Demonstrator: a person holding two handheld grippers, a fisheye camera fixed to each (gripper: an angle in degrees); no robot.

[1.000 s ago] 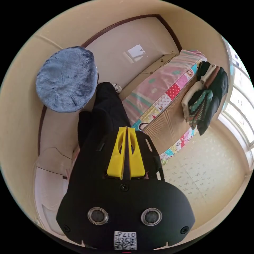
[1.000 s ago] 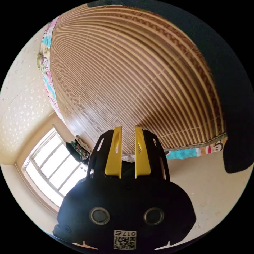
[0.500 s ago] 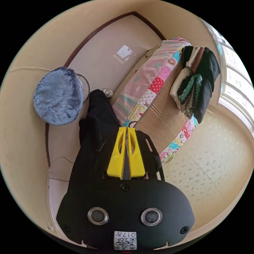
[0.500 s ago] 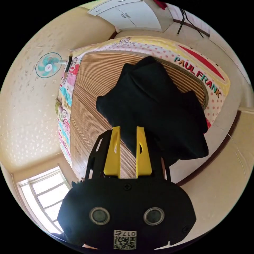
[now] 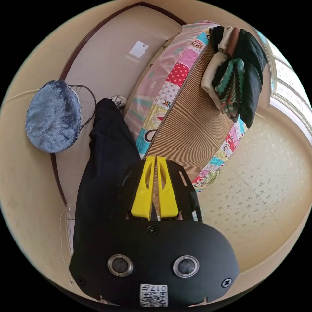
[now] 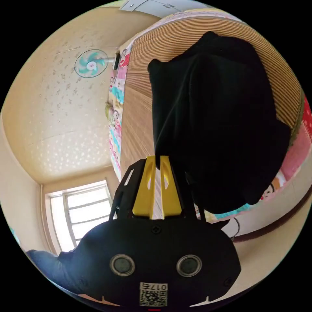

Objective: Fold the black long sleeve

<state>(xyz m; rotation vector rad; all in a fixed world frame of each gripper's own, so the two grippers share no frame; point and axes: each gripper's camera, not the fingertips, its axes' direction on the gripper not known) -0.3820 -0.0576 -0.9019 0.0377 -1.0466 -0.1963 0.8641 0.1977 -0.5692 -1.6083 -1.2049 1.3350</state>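
- In the left gripper view, the left hand-held gripper (image 5: 155,159) has its yellow jaws drawn almost together, with only a thin slit between them; dark cloth shows at the jaw roots, but whether the jaws pinch it I cannot tell.
- The black long sleeve (image 5: 105,156) hangs in a long drape left of that hand-held gripper, reaching away toward a shoe (image 5: 118,100) on the floor (image 5: 120,45).
- Just right of the drape lies the bed (image 5: 169,84), with a patchwork cover and a striped woven mat (image 5: 191,130) on top.
- A pile of folded clothes (image 5: 237,74) sits at the far end of the mat.
- A blue plush stool (image 5: 52,117) stands on the floor to the left.
- In the right gripper view, the right hand-held gripper (image 6: 156,159) has its jaws narrow, the tips closing on an edge of the black long sleeve (image 6: 221,123), which bunches in a big mass over the mat (image 6: 136,130).
- A fan (image 6: 91,63) is mounted on the wall at upper left, and a window (image 6: 81,211) shows at lower left.
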